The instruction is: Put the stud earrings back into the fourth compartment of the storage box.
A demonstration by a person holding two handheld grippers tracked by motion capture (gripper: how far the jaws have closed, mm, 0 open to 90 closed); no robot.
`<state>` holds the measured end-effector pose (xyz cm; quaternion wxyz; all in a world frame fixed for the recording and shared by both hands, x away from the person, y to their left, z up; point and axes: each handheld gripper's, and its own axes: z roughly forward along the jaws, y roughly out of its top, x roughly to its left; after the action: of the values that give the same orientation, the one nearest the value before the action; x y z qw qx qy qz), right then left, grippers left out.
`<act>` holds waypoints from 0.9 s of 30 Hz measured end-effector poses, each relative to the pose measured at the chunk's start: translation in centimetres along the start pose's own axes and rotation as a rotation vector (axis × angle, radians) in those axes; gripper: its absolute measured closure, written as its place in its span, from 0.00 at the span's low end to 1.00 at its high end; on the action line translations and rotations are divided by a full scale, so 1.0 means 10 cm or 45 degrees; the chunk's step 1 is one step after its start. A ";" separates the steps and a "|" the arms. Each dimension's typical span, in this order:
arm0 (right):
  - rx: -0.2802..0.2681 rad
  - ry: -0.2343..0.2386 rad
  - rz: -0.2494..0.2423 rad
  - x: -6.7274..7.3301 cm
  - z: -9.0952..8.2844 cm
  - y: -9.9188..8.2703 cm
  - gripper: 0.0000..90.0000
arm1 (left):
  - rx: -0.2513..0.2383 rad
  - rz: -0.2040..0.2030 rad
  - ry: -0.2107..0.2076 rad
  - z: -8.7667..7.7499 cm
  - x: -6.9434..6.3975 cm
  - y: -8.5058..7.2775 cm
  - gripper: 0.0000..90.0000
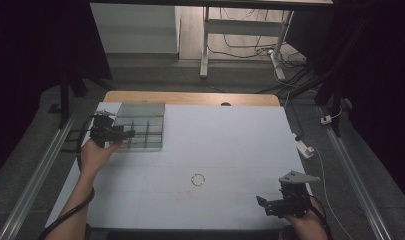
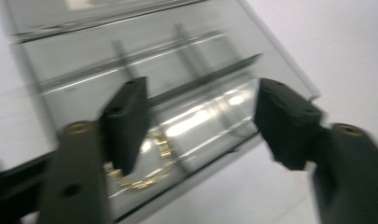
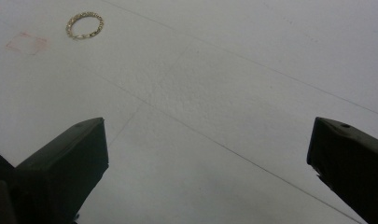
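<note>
Over the near-left cell of the clear box [image 2: 186,60], the left gripper [image 2: 200,121] hangs with jaws apart, nothing pressed between them; a gold bracelet [image 2: 149,172] lies in that cell just below its left jaw. At the near-right table [image 1: 230,150] edge, the right gripper [image 1: 264,204] stands wide and empty. A second bracelet [image 1: 198,179] lies flat on the table, ahead and left of it, apart, and nearer that hand than the left.
</note>
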<state>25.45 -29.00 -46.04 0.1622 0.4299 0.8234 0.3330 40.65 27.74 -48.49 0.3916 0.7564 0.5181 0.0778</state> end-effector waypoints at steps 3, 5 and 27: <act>-0.002 0.002 0.001 0.00 0.00 0.00 0.00 | -0.005 0.002 -0.082 0.04 -0.07 0.02 0.28; -0.001 0.001 0.000 0.00 0.00 0.00 0.00 | 0.003 0.027 -0.130 0.06 -0.12 0.02 0.23; 0.001 0.005 -0.001 0.00 0.00 0.00 0.00 | 0.123 0.418 -0.137 0.40 -0.87 0.03 0.00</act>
<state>25.45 -29.00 -46.04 0.1604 0.4291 0.8239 0.3336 39.01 18.26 -48.53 0.3641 0.8518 0.3691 0.0749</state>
